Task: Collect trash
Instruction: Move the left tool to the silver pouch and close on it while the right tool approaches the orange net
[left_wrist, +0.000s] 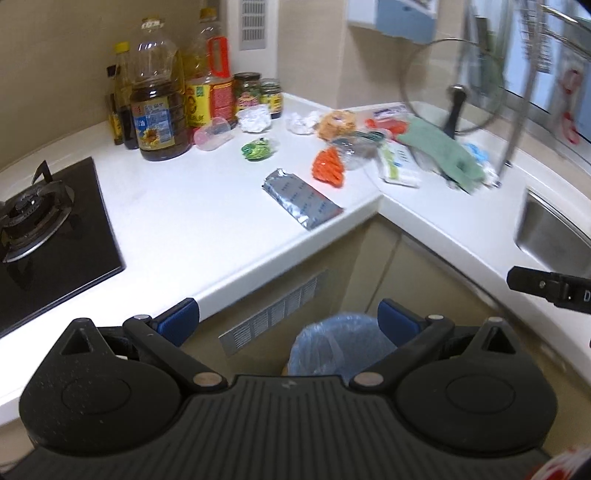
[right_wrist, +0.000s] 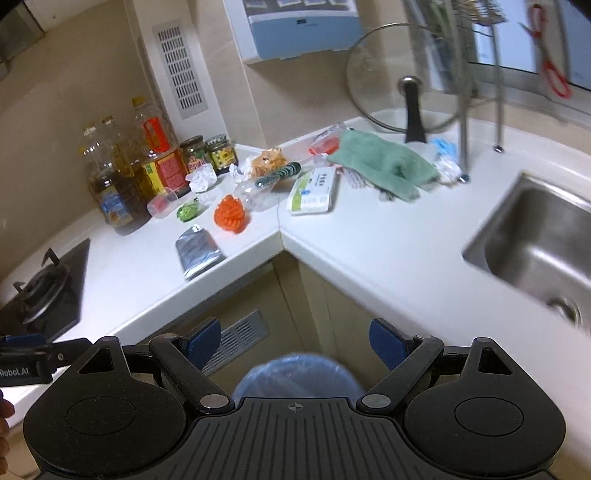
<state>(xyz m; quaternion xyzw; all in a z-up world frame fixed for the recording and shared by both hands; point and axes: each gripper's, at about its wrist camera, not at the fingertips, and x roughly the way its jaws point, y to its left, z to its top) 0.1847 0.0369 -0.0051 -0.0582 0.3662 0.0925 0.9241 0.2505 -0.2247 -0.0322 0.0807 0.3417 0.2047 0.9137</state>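
While both grippers hang in front of the counter corner, the bin (left_wrist: 332, 343) with its blue liner stands on the floor directly below them, against the cabinet doors. The left gripper (left_wrist: 290, 321) has its blue pads spread wide with nothing between them, and the right gripper (right_wrist: 295, 341) is likewise spread wide and empty; both are well short of the counter (left_wrist: 207, 221) edge. Nearest the bin, a flat silver foil pouch (left_wrist: 301, 197) lies at the counter edge, just left of the inside corner. Beyond the pouch, an orange ridged plastic piece (left_wrist: 328, 166) sits near the corner seam, with a small green wrapper (left_wrist: 258, 148) to its left. Right of the seam, a white and green packet (right_wrist: 314, 190) lies flat, and a green cloth (right_wrist: 384, 162) is heaped beyond it, partly over other wrappers. Farther back from the pouch, two crumpled white paper balls (left_wrist: 255, 118) rest near a tan snack bag (left_wrist: 338, 123) and clear plastic packaging (right_wrist: 258, 192). At the far wall stand oil bottles (left_wrist: 157, 96) and two jars (left_wrist: 258, 94), with a clear cup (left_wrist: 214, 133) lying on its side before them. Left of the pouch is the gas stove (left_wrist: 40, 221); right of the cloth is the steel sink (right_wrist: 535, 240), and a glass lid (right_wrist: 406, 77) stands upright behind the cloth.
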